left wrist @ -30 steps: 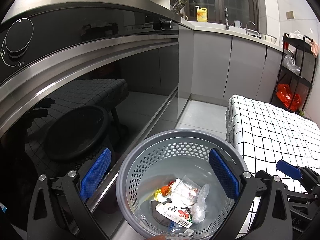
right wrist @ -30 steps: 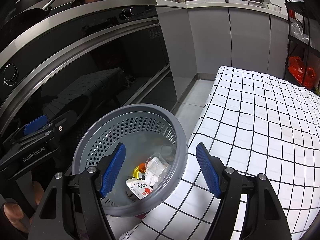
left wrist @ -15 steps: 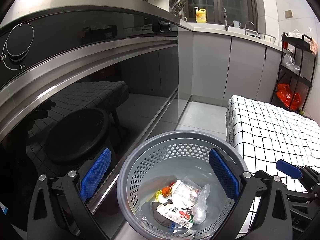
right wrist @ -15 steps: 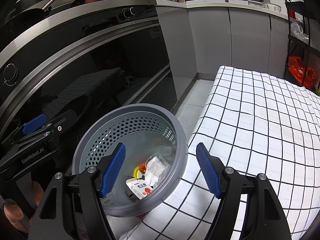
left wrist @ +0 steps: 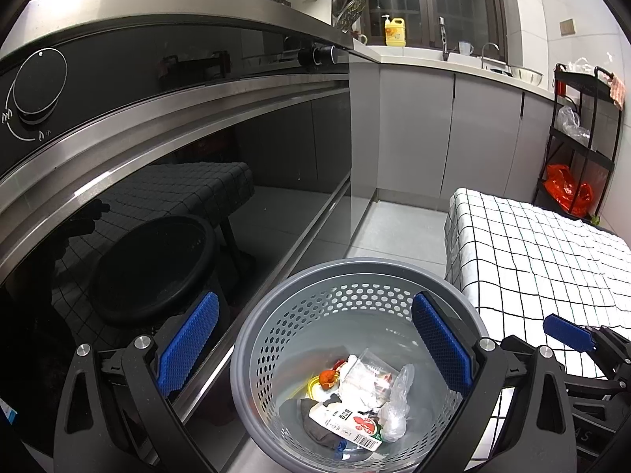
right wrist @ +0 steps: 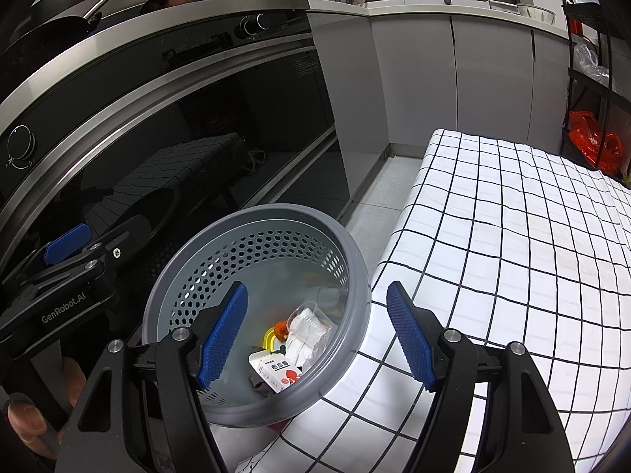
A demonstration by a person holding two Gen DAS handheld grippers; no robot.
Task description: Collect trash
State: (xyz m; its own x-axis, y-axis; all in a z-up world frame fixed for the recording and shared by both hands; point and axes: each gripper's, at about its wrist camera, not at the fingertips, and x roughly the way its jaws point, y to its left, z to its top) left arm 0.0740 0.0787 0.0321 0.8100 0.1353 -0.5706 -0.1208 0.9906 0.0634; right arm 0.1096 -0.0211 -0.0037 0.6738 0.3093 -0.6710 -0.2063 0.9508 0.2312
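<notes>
A grey perforated basket (left wrist: 245, 351) (right wrist: 357, 272) sits just off the left edge of the checked table. Inside lie a white carton with red print (left wrist: 347, 421) (right wrist: 276, 370), a crumpled white wrapper (left wrist: 364, 382) (right wrist: 305, 327), clear plastic (left wrist: 396, 406) and an orange scrap (left wrist: 327, 376). My left gripper (left wrist: 315, 343) hangs open above the basket, nothing between its blue pads (left wrist: 189, 343). Over the basket's right rim, my right gripper (right wrist: 315, 335) is also open and empty. Each view shows the other gripper at its side edge.
A black glass oven front (left wrist: 177, 197) with steel trim runs along the left. The table with a white checked cloth (right wrist: 512, 236) fills the right. Grey cabinets (left wrist: 414, 130) stand behind, and a black rack (left wrist: 579, 138) holds red bags at the far right. A hand (right wrist: 23, 414) holds the left gripper.
</notes>
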